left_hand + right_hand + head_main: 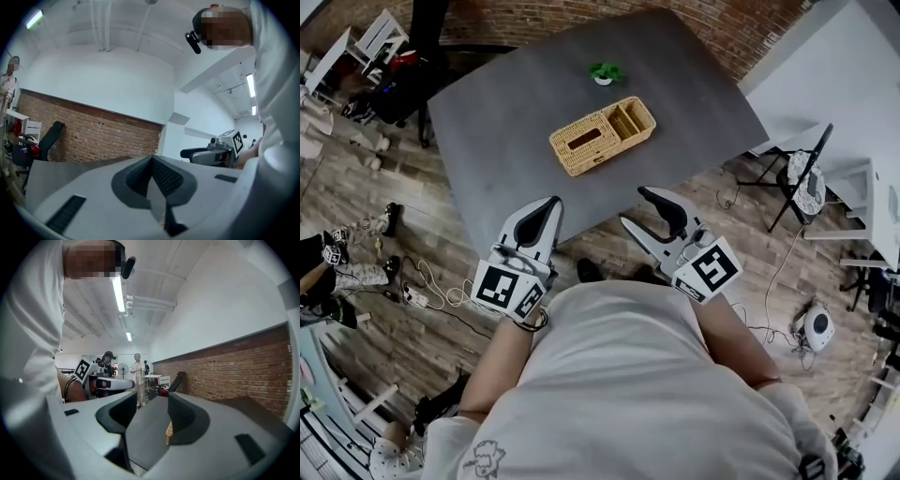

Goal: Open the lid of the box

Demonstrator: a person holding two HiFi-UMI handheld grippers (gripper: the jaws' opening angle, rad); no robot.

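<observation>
A woven wicker box (602, 136) lies on the grey table (506, 112). Its left part is covered by a slotted lid lying flat; its right part has open compartments. Both grippers hang near the person's body, at the table's near edge and well short of the box. My left gripper (546, 214) has its jaws pressed together with nothing between them, as the left gripper view shows (151, 164). My right gripper (649, 217) stands open and empty. In the right gripper view (150, 404), a sliver of the wicker box (168, 430) shows between the jaws.
A small potted plant (605, 72) stands on the table behind the box. Cables (431, 291) and shoes lie on the wooden floor at the left. At the right are a folding chair (802, 178) and white tables. People (138, 373) stand far off in the right gripper view.
</observation>
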